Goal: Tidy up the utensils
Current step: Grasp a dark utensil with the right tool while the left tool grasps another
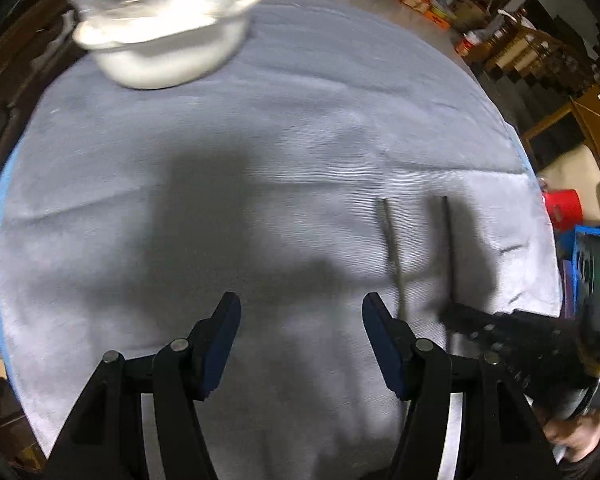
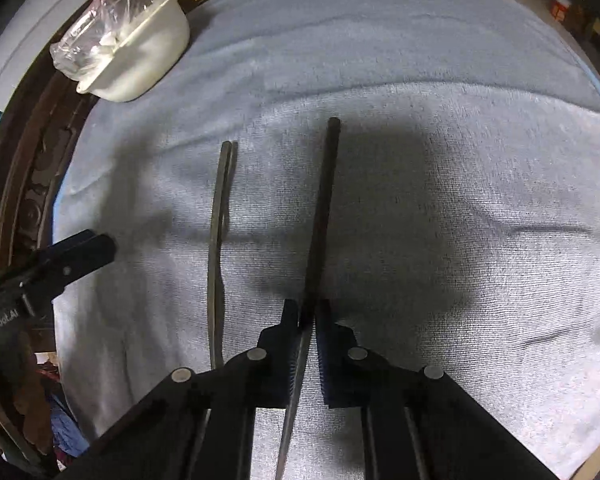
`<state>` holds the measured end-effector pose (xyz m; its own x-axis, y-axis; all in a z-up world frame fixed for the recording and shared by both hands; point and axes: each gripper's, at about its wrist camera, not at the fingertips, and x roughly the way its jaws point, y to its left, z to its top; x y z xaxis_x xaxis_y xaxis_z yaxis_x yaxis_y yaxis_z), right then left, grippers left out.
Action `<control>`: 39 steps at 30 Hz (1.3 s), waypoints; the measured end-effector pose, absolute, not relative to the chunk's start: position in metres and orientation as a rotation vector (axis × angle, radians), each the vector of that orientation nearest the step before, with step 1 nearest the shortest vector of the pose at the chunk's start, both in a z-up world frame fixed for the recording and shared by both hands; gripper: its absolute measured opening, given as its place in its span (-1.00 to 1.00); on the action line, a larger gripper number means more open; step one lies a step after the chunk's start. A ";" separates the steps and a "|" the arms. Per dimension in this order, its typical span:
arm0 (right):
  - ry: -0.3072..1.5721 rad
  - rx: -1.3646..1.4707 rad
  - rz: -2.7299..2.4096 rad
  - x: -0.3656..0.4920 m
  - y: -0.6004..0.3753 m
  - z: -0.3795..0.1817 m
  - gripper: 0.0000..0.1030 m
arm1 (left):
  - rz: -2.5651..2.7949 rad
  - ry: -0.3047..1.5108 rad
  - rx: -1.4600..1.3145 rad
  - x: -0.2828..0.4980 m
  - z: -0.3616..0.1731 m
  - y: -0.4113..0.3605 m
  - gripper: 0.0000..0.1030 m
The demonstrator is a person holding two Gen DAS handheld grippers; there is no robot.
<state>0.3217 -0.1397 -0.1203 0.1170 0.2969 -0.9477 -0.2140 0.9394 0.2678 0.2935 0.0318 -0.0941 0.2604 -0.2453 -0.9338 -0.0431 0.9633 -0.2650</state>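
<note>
My right gripper [image 2: 308, 316] clamps one chopstick [image 2: 323, 200]; another chopstick pair [image 2: 219, 240] lies beside it. Left gripper [image 1: 300, 316] fingers apart; white bowl [image 1: 160, 52] far off.

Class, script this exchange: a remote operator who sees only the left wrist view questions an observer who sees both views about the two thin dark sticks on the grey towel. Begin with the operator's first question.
Operator: Is the right gripper holding the right-hand thin dark stick? My picture is blurred there.
Observer: Yes. In the right wrist view its jaws are shut on that stick near its close end.
Operator: And the other grey stick, to the left of it?
Observer: That is really two thin sticks lying side by side on the grey towel, with nothing touching them.
</note>
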 end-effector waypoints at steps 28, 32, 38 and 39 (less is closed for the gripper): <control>1.396 0.106 0.423 0.317 -0.166 -0.123 -0.82 | -0.169 1.458 -0.181 0.341 -0.117 -0.018 -0.90; 1.406 0.132 0.411 0.323 -0.164 -0.127 -0.82 | -0.159 1.471 -0.208 0.344 -0.118 -0.011 -0.90; 1.422 0.152 0.400 0.332 -0.162 -0.126 -0.81 | -0.167 1.459 -0.145 0.352 -0.117 -0.028 -0.90; 1.419 0.154 0.404 0.331 -0.163 -0.126 -0.82 | -0.176 1.456 -0.140 0.351 -0.117 -0.031 -0.90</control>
<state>0.3315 -0.1630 -0.1261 0.0973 0.3623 -0.9270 -0.1807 0.9223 0.3415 0.3515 -0.0313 -0.1170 0.1060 -0.2034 -0.9733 0.0338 0.9790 -0.2009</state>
